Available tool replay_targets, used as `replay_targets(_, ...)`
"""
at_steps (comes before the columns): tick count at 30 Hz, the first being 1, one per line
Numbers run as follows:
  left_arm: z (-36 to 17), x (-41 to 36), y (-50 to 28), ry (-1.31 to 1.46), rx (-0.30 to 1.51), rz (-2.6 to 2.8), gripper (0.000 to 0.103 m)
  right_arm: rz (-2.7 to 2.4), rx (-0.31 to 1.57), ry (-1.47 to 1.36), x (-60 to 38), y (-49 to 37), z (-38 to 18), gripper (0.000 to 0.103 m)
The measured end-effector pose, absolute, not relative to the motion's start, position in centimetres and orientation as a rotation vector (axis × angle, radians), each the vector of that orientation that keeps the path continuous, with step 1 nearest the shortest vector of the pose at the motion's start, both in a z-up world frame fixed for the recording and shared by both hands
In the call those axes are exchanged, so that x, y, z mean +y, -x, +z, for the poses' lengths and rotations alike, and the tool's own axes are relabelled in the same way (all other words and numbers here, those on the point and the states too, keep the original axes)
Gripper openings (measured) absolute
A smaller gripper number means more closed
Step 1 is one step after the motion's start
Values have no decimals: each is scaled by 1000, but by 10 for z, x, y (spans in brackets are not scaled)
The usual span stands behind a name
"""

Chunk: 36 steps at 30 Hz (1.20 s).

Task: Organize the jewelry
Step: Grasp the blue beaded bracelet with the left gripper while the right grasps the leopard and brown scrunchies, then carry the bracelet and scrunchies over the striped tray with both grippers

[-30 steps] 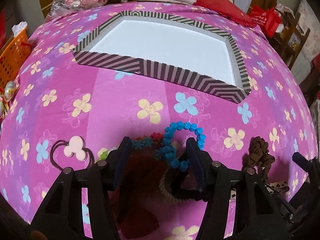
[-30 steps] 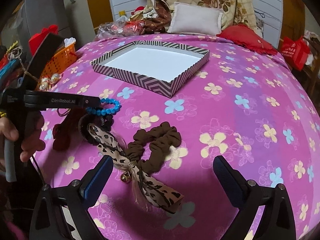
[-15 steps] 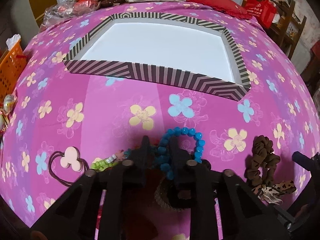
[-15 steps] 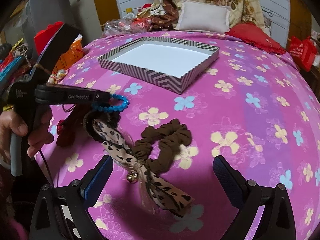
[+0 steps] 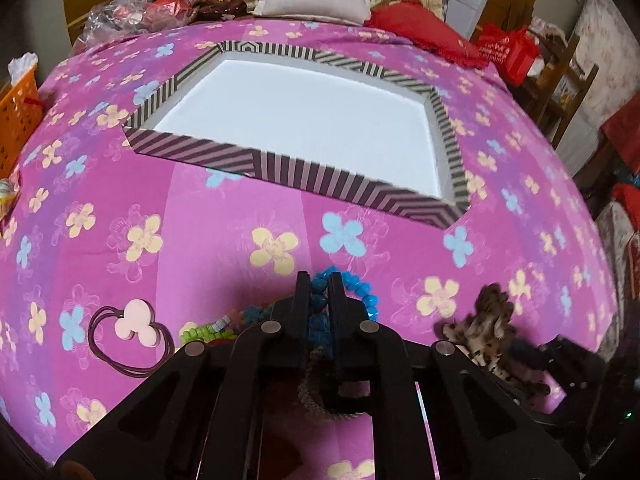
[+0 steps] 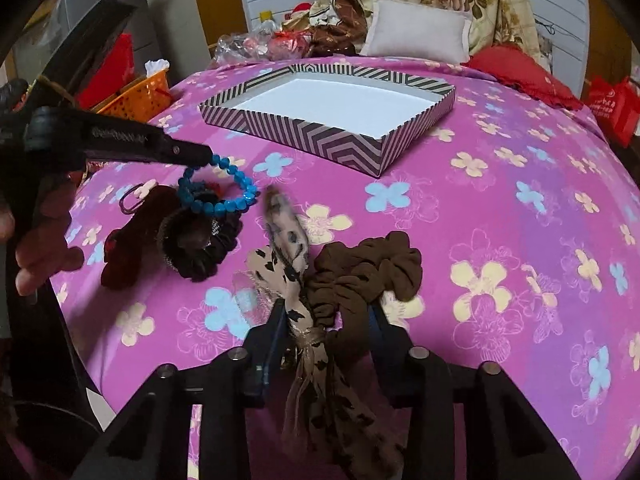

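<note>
My left gripper (image 5: 319, 280) is shut on a blue bead bracelet (image 5: 362, 292); in the right wrist view the bracelet (image 6: 224, 196) hangs from the left gripper (image 6: 200, 157), lifted above the bed. My right gripper (image 6: 326, 312) is closed around a leopard-print ribbon bow (image 6: 288, 248) and a brown scrunchie (image 6: 368, 268). The striped tray with a white floor (image 5: 280, 168) (image 6: 320, 136) lies empty farther back on the pink flowered bedspread.
A pink flower hair tie (image 5: 134, 326), green and teal bead pieces (image 5: 204, 334), a dark scrunchie (image 6: 196, 240) and a dark red item (image 6: 128, 236) lie on the near bedspread. An orange basket (image 6: 140, 96) stands at left. Pillows lie behind the tray.
My left gripper closed on the blue bracelet and lifted it. My right gripper moved forward and closed around the leopard bow and brown scrunchie.
</note>
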State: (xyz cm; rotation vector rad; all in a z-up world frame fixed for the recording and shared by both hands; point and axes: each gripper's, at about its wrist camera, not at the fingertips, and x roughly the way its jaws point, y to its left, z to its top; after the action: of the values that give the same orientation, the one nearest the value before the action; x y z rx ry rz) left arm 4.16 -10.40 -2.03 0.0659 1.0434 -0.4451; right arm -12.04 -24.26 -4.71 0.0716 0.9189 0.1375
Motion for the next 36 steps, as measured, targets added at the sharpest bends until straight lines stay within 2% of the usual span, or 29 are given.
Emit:
replay_targets(22, 46, -84, -33, -19, 924, -430, 7, 125, 819, -121, -255, 124, 2, 32)
replay_targets(36, 83, -83, -11, -24, 846, -479, 7, 148, 812, -128, -251, 121, 8, 32)
